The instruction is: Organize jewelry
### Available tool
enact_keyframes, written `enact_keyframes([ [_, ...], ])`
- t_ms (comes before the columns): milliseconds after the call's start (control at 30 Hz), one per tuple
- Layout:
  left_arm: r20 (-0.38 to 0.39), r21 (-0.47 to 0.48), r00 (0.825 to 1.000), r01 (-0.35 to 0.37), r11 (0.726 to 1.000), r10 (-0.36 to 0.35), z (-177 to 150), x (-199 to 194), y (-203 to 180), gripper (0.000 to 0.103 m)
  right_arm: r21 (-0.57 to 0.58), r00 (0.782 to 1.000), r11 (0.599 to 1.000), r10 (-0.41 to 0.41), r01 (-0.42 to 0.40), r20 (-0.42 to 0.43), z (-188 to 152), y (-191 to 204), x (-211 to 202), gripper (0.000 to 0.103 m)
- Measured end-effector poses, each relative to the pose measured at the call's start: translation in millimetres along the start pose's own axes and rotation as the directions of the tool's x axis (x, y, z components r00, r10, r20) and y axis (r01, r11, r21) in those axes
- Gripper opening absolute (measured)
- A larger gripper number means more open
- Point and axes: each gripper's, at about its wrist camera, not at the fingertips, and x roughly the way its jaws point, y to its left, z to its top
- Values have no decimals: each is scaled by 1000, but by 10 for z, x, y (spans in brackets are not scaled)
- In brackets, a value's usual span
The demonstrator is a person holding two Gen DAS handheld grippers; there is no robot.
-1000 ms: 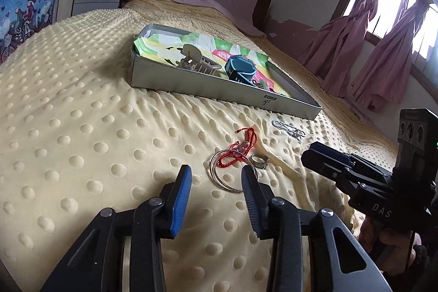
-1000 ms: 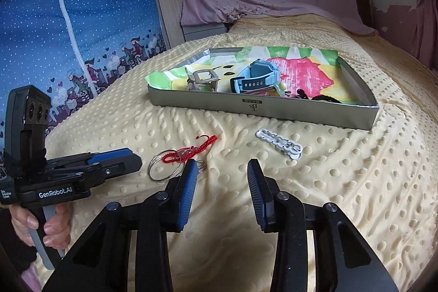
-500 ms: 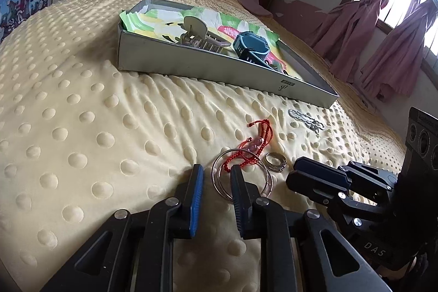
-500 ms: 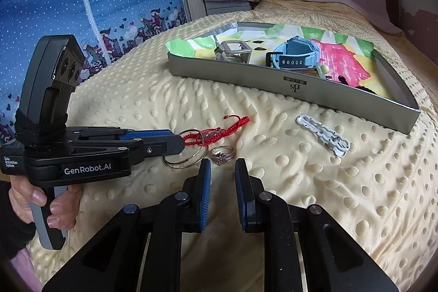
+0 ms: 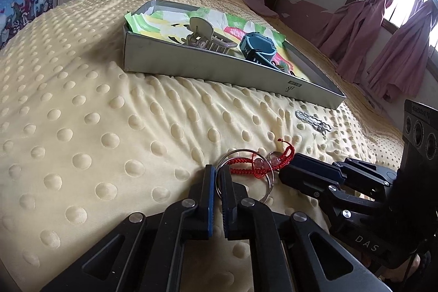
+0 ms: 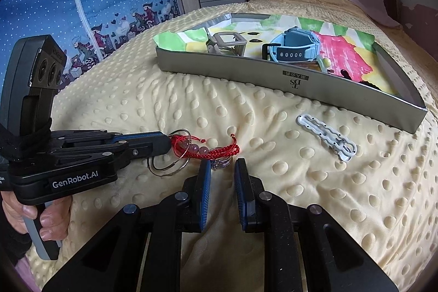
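Observation:
Two thin silver hoops (image 5: pixel 267 184) lie on the yellow dotted blanket with a red beaded cord bracelet (image 5: pixel 247 168) draped over them. My left gripper (image 5: pixel 217 177) is shut on the near rim of the hoops. In the right wrist view the left gripper's tip (image 6: pixel 161 144) sits over the hoops (image 6: pixel 167 168) and the red bracelet (image 6: pixel 216 148). A small silver ring (image 6: pixel 221 163) sits between the tips of my right gripper (image 6: pixel 222 168), whose narrowed fingers touch it on both sides. In the left wrist view the right gripper (image 5: pixel 287 173) lies low beside the ring (image 5: pixel 273 156).
A grey tray (image 6: pixel 273 78) with a colourful paper lining holds a beige claw clip (image 6: pixel 227 41) and a blue watch (image 6: pixel 293 48). A white hair clip (image 6: pixel 327 137) lies on the blanket in front of the tray. A hand (image 6: pixel 41 212) holds the left gripper's handle.
Both grippers dropped towards the jewelry and narrowed. The left one closed on the hoops' rim. The right one came up to the small ring and closed around it.

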Motion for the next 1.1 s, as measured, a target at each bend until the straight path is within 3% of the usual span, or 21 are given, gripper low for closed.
enact_keyframes([
  [500, 40, -64, 999, -17, 998, 20, -26, -150, 118, 4, -54, 999, 998, -40, 39, -23, 93, 138, 145, 16],
  [1100, 159, -43, 987, -26, 999, 33, 31, -509, 67, 3, 39, 987, 994, -109, 105, 116, 51, -46, -184, 16],
])
